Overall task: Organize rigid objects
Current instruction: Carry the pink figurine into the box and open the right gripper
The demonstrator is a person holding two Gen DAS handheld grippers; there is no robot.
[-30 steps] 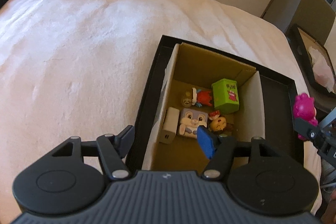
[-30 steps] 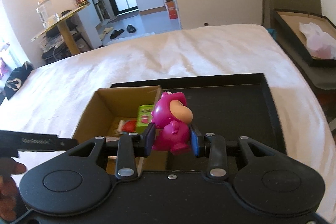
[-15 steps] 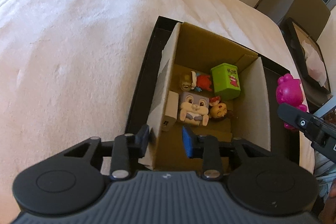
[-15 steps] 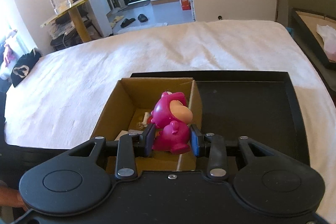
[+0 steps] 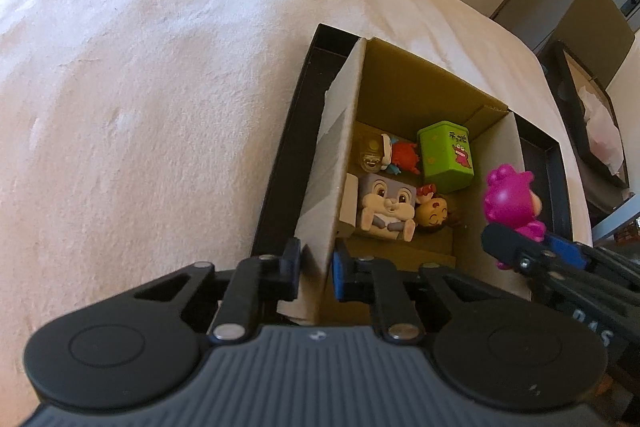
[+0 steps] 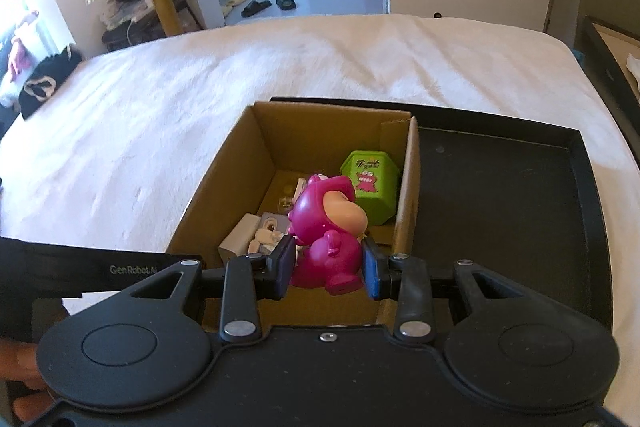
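The left tongs [image 5: 316,273] are clenched on the near-left wall of the corrugated cardboard box [image 5: 334,163], which sits in a shallow black tray [image 6: 500,187] on the bed's fluffy cream blanket [image 5: 140,87]. The right tongs [image 6: 327,269] grip a glossy, rounded magenta plastic figure [image 6: 326,227] above the box's near-right part. Only the left wrist view shows the grey rabbit figure [image 5: 386,207] and red-bowed doll head [image 5: 434,213] whole beside the green hexagonal tin [image 5: 446,157]; the right wrist view shows the tray's bare right half.
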